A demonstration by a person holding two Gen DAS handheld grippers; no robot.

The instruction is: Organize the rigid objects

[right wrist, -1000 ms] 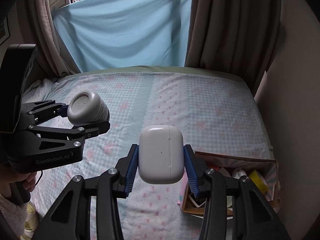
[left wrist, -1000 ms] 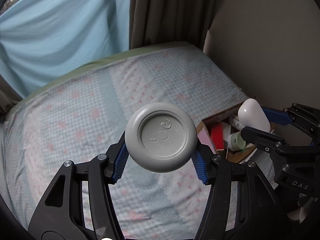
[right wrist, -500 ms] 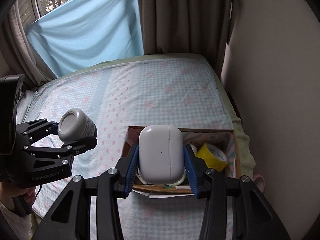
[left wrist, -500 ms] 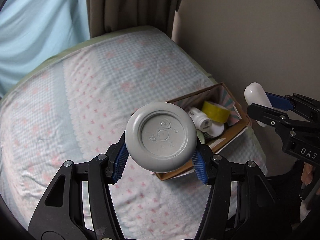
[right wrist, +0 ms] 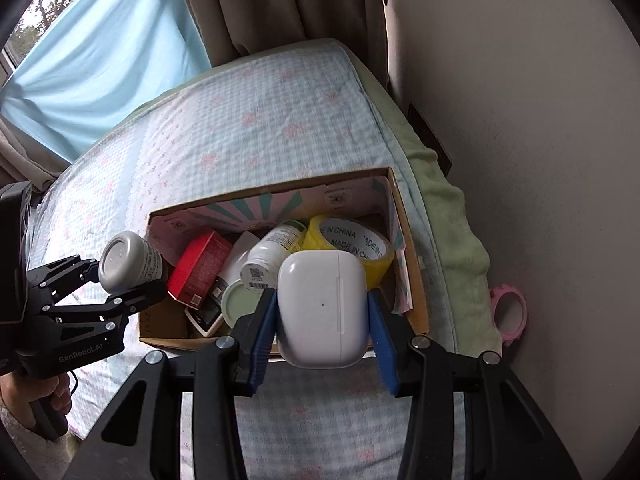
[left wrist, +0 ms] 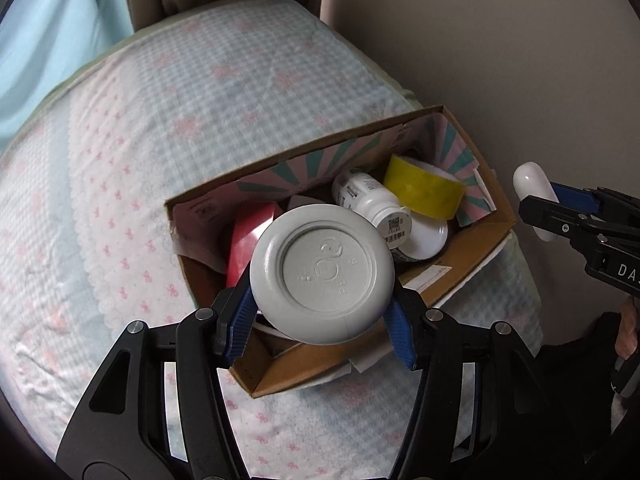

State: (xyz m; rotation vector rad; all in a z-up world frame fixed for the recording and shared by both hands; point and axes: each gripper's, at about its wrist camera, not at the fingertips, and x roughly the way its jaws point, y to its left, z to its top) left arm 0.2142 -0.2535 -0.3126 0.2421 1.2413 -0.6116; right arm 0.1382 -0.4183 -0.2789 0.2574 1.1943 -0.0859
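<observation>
Holding both loads above the open brown cardboard box [right wrist: 408, 240] w/ striped pastel lining, which sits on the checked blue-and-pink bedsheet [left wrist: 160, 120] near the wall side of the bed. My left gripper [left wrist: 322, 312] has its blue-padded jaws pinching a grey round plastic jar [left wrist: 322, 276] by the sides, base facing the cam, so the lens sees the moulded bottom; in the right wrist view that jar [right wrist: 128, 264] hangs at the box's left end, prob so it can go down beside the red rectangular carton [right wrist: 200, 272]. My right gripper [right wrist: 322, 312] has jaws clamped on a white glossy earbud case [right wrist: 322, 308] across its narrow width, lid seam running upright, front face toward the cam, over the near right part of the box. Already inside: yellow roll of packing tape [right wrist: 352, 244], white pill bottle w/ barcode label [right wrist: 268, 264] lying on its side, pale green round lid [right wrist: 240, 304], and a small cream-edged dark device [right wrist: 206, 318] I can't ID. Box is fairly full, so I reckon both items are kept high to pick free gaps before release. Pink ring-shaped tape roll [right wrist: 508, 312] sits off the bed by the wall, outside the box.
</observation>
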